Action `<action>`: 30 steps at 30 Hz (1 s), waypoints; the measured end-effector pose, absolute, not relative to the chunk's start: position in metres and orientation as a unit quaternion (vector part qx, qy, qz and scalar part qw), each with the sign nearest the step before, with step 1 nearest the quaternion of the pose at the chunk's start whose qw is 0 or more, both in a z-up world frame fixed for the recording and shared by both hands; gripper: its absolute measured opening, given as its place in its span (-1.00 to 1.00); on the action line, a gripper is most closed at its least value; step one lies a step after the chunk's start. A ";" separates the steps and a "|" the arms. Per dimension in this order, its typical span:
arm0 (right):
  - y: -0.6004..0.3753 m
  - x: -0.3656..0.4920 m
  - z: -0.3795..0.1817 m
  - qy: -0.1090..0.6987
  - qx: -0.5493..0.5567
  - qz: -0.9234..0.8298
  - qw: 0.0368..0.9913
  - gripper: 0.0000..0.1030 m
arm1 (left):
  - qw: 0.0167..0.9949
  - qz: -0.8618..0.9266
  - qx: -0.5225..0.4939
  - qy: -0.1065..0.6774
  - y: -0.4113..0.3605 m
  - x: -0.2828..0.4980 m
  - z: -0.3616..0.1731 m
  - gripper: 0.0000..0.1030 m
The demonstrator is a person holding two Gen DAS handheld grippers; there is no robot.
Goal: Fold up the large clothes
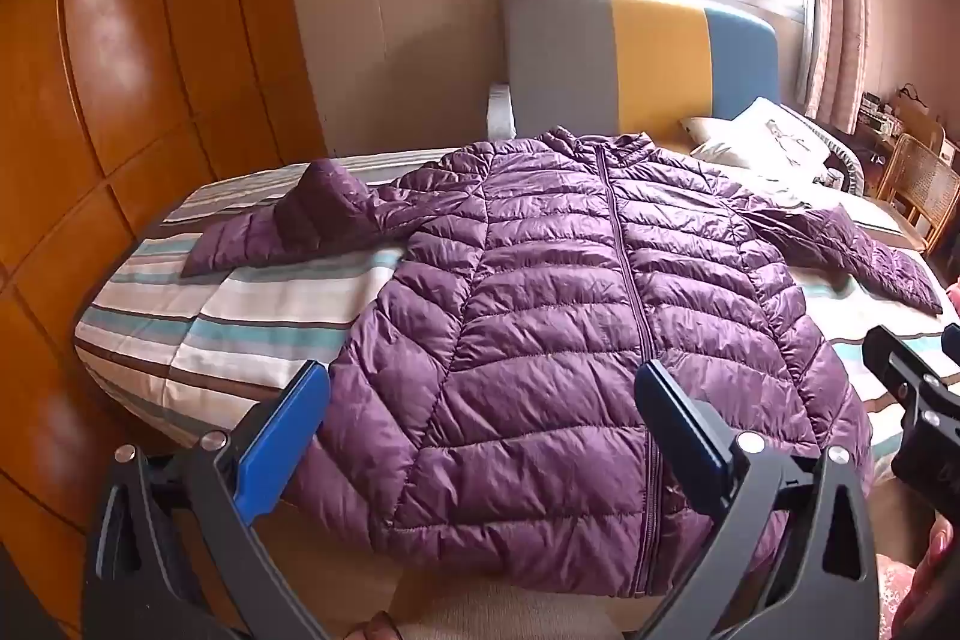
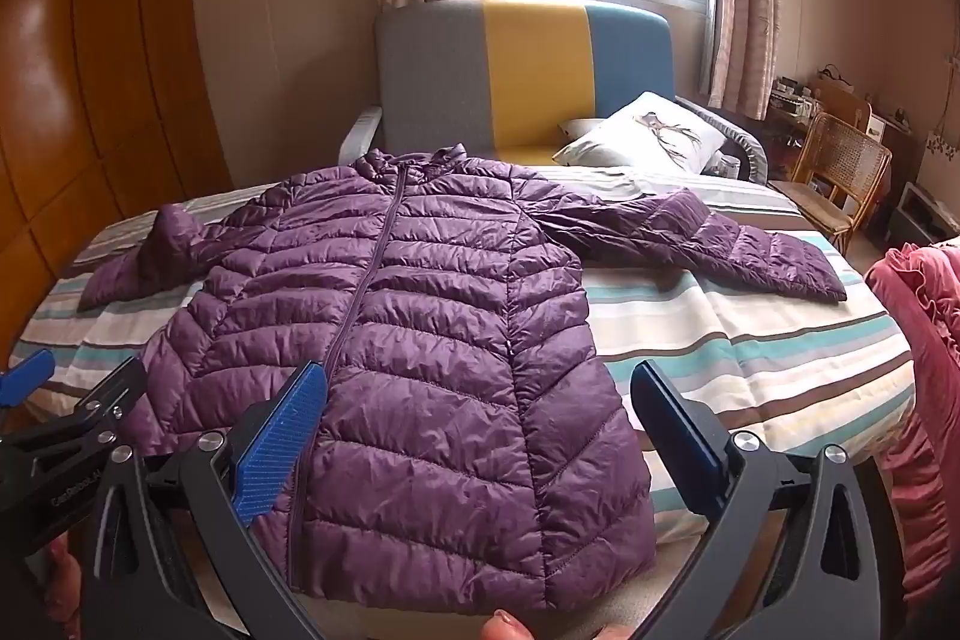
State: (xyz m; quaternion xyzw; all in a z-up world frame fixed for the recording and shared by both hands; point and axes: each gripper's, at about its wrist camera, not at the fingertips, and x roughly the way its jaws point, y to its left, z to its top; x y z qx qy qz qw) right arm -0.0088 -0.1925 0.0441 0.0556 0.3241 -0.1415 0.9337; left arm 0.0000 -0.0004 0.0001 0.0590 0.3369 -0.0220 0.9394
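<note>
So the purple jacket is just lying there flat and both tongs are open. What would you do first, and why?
Probably bring the right tongs to the far sleeve and fold it across the chest. The purple jacket lies zipped and front-up on the striped bed, both sleeves spread outward, and the left tongs also hang open, holding nothing, so sleeves seem the natural start.

Only lettering legible: pale print along the black frame of the left gripper [image 2: 24, 382] at the right wrist view's lower left edge, seemingly starting "Gen", the rest too small and skewed to read.
</note>
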 end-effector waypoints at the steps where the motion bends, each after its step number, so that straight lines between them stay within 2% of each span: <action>1: -0.193 -0.009 0.044 0.324 0.055 -0.142 0.934 0.94 | 0.940 -0.022 0.059 0.336 -0.001 0.000 0.000 0.96; 30: -0.189 -0.014 0.055 0.311 0.050 -0.143 0.938 0.94 | 0.939 -0.025 0.044 0.340 0.000 -0.002 -0.002 0.96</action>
